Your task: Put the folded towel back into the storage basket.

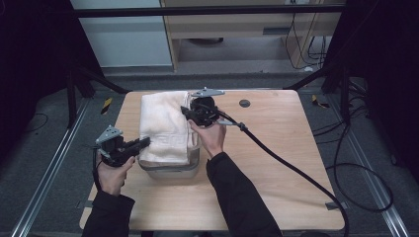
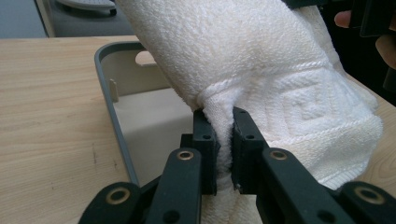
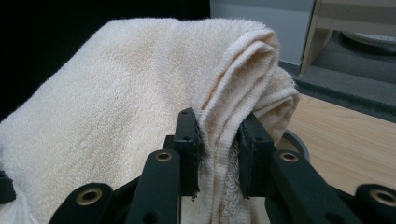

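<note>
A folded white towel [image 1: 162, 126] hangs between my two grippers above a grey tray [image 1: 170, 171] on the wooden table. My left gripper [image 1: 143, 143] is shut on the towel's near left corner; in the left gripper view its jaws pinch a fold of the towel [image 2: 261, 70], with the tray's rim [image 2: 109, 93] just below. My right gripper [image 1: 190, 112] is shut on the towel's far right edge; the right gripper view has several layers of the towel [image 3: 116, 93] squeezed between the pads.
The wooden table [image 1: 276, 148] has bare room to the right of the tray. A thick black cable [image 1: 291, 168] trails from the right gripper across it. A small dark disc [image 1: 244, 103] lies near the far edge.
</note>
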Tool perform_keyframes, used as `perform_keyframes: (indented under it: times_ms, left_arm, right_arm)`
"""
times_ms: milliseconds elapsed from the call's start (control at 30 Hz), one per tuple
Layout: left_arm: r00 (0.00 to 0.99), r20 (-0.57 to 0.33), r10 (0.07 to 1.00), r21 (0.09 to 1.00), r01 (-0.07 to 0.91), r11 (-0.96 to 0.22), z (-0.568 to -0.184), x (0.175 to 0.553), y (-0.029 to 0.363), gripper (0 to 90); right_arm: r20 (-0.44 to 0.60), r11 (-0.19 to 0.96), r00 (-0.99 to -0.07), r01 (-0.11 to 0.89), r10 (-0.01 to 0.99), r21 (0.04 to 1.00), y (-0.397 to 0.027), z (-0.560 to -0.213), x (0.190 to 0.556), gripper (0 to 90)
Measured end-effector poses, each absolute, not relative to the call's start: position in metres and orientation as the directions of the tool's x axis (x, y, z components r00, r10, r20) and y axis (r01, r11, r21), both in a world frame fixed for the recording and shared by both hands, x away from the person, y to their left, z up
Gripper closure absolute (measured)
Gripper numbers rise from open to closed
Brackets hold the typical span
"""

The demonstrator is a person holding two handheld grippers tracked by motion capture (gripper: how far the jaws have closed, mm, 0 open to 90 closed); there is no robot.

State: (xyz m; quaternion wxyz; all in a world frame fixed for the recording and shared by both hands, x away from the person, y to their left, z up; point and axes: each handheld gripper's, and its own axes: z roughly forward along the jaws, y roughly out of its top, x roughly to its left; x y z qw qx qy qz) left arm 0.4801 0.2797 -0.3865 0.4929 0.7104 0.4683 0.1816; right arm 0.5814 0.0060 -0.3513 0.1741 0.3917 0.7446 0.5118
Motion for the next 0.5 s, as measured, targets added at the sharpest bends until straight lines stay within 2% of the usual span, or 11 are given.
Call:
perform_keyframes:
  times_ms: [500]
  left_arm:
    - [0.470, -0.190, 0.862, 0.840, 0.533, -0.105, -0.404, 0.489, 0.282, 81.6]
  right_arm:
    - [0.138, 0.198, -0.615, 0.447, 0.776, 0.873, 0.017, -0.380, 0.589, 72.0]
